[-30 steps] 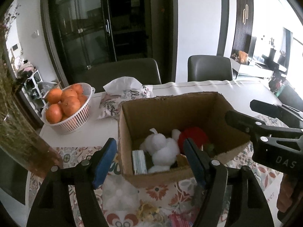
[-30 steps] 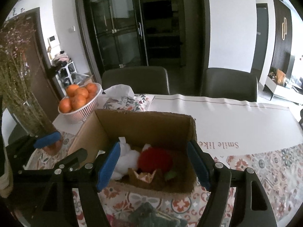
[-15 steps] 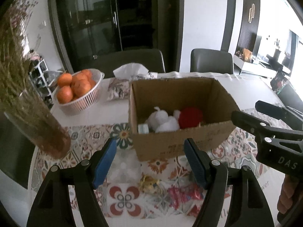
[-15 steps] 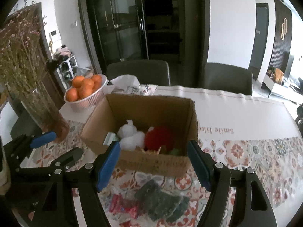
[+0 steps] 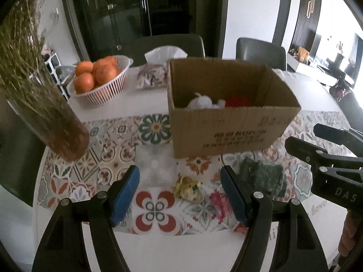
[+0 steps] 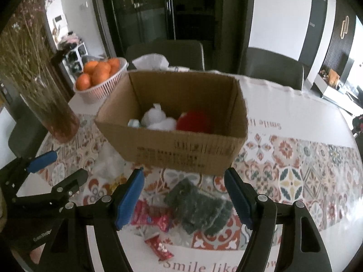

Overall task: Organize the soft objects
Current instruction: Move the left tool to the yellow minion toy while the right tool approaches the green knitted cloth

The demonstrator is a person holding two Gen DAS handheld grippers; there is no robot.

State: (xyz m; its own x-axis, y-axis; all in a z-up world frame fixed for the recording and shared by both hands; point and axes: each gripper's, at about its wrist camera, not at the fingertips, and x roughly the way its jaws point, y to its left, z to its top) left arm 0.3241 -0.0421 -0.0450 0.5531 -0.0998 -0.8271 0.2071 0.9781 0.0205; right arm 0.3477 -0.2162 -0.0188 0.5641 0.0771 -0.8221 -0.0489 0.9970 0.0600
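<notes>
We hold our left gripper (image 5: 179,192) above the table with its 2 blue fingers (image 5: 124,195) wide apart and nothing between them. Our right gripper (image 6: 183,198) is the same, fingers spread wide and holding nothing. In front of us sits an open cardboard box (image 6: 181,149) on a tablecloth with flower tiles (image 6: 292,181). Inside the box we see a white plush toy (image 6: 156,117) next to a red fluffy ball (image 6: 195,121), and a small pale thing (image 6: 133,122) in the left corner. Some soft things lie on the cloth just in front of the box. A dark green fuzzy cloth (image 6: 199,206) lies under our right gripper. A small yellow soft toy (image 5: 187,188) lies between the left gripper's fingers, lower down on the cloth. A red wrapper (image 6: 150,214) lies beside the green cloth, and a clear plastic bag (image 5: 156,167) lies near the box's left corner. Behind the box are a white basket (image 5: 106,90) of oranges (image 5: 95,72) and a tissue pack (image 5: 156,74). A vase of dry stems (image 5: 45,113) stands on the left.
</notes>
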